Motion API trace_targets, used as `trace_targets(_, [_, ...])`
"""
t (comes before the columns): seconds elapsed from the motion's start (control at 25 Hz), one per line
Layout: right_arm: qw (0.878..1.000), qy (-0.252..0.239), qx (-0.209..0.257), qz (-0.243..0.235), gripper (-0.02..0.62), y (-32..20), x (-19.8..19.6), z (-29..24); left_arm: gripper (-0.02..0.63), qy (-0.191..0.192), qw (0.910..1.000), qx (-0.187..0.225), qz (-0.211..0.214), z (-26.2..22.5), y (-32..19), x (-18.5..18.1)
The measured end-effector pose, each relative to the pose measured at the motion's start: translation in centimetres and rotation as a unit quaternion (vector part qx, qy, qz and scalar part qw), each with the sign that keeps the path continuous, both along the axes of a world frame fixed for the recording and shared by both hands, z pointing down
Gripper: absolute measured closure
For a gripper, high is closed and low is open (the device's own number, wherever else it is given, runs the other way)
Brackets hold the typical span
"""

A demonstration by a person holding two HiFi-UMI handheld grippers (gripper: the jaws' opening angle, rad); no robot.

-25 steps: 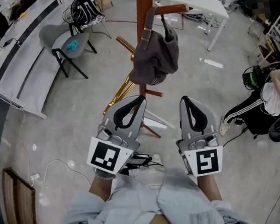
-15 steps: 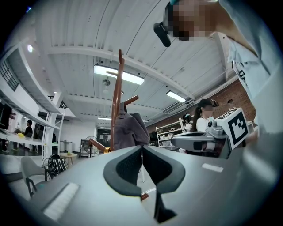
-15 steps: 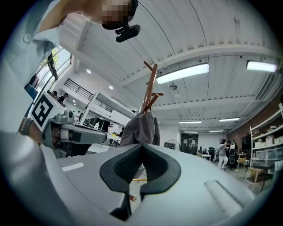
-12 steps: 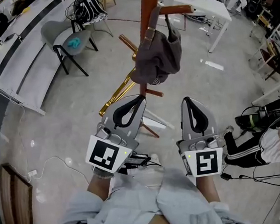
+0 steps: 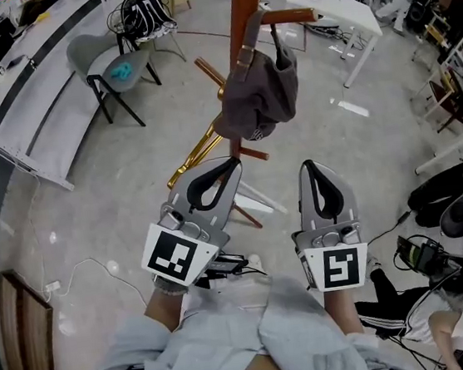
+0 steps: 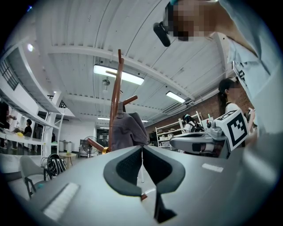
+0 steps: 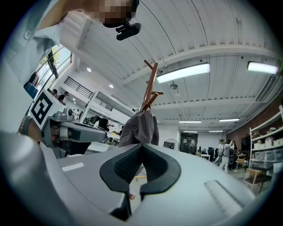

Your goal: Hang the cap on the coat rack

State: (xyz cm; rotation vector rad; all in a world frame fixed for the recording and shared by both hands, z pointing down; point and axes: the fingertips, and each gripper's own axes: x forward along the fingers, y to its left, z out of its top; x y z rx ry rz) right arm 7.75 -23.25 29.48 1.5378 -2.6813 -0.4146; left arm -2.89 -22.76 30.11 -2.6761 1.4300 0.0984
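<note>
At the far left a long white worktop [image 5: 31,83] runs along the edge of the floor, and a grey chair [image 5: 108,69] stands just beside it. Nearer the person, the left tool [image 5: 231,166] is held low with its jaws pressed together and nothing between them. Its tip points toward the wooden coat rack [image 5: 241,3]. The grey cap [image 5: 258,93] hangs on the coat rack from a short peg [image 5: 288,15], drooping against the pole, apart from both tools and beyond their tips. To the right of the left tool, and level with it, the right tool [image 5: 305,164] is also closed and empty. Farther right stands a white table [image 5: 335,4], and a person [image 5: 461,315] sits on the floor at the lower right corner.
</note>
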Motion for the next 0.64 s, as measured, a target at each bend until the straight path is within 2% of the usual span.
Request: trace_targets(0.64, [1.0, 0.004, -0.008, 0.0, 0.588, 0.33, 0.49, 0.47, 0.597, -0.002, 1.0, -0.005, 0.008, 0.31, 0.37, 0.91])
